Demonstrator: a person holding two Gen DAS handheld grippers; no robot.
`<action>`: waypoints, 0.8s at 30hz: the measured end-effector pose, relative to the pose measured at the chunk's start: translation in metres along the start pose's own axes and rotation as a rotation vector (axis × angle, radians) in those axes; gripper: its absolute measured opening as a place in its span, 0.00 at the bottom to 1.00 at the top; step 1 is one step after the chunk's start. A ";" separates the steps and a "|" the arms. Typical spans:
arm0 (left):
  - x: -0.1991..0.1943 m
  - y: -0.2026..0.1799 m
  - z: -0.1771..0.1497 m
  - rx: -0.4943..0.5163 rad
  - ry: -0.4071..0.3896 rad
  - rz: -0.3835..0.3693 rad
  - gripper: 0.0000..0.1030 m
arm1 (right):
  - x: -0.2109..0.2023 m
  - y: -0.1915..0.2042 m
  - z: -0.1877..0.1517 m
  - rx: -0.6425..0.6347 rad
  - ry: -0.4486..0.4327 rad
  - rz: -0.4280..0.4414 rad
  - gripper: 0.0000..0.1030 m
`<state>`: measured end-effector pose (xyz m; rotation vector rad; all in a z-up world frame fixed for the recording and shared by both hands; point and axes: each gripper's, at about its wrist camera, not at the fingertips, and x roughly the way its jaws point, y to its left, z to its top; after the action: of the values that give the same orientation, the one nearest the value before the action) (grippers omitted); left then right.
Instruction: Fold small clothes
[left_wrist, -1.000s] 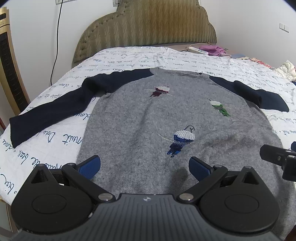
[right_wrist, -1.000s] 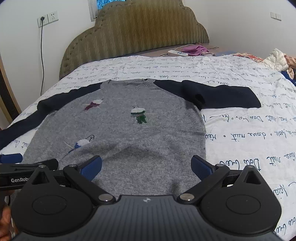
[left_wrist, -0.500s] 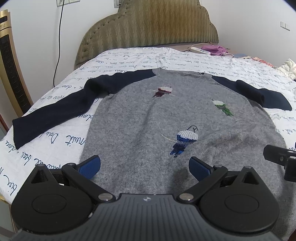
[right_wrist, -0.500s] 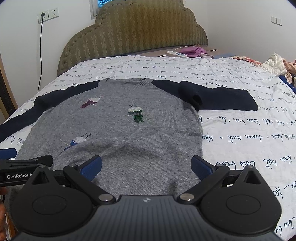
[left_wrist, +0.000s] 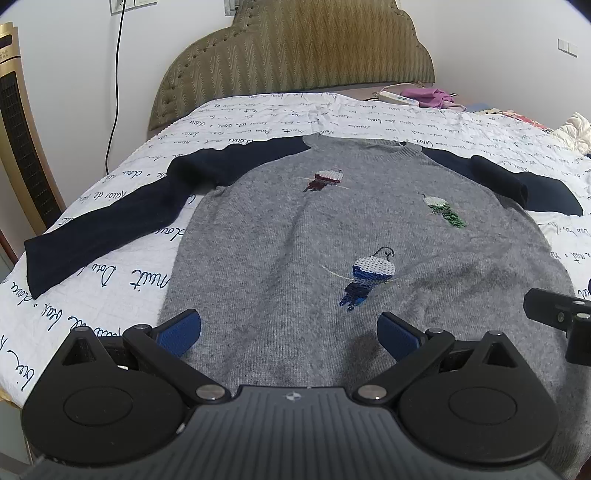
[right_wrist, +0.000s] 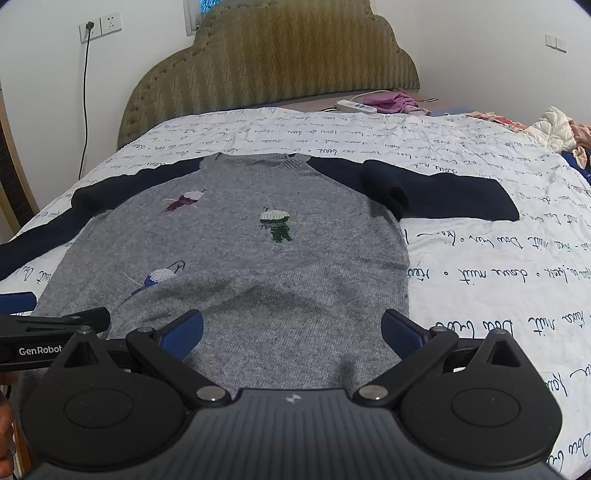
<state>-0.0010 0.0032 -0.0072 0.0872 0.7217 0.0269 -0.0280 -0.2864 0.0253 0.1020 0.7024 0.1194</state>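
Grey knit sweater (left_wrist: 332, 236) lies flat on bed (right_wrist: 498, 280) | left gripper (left_wrist: 289, 329) and right gripper (right_wrist: 291, 329), fingers apart and empty, have edged back from hem | folding not begun

The near-left black arm of the left gripper (right_wrist: 51, 332), seen from the right wrist, bears white lettering "GenRobot", cut off at the last letter by the housing in front. The white bedspread (right_wrist: 498, 288) is printed all over with dark cursive script; only "nuit" (left_wrist: 149, 282) near the sweater's left edge reads fairly clearly.
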 end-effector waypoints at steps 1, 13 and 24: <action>0.000 0.000 0.000 -0.001 0.000 0.000 1.00 | 0.000 0.000 0.000 -0.001 0.001 0.001 1.00; 0.000 0.002 0.000 -0.008 0.003 0.000 1.00 | 0.001 0.001 -0.001 -0.003 0.004 0.010 1.00; 0.001 0.002 0.000 -0.008 0.004 0.001 1.00 | 0.001 0.002 -0.002 -0.011 0.006 0.021 1.00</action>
<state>-0.0008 0.0054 -0.0078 0.0797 0.7252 0.0305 -0.0286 -0.2839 0.0239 0.0988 0.7071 0.1439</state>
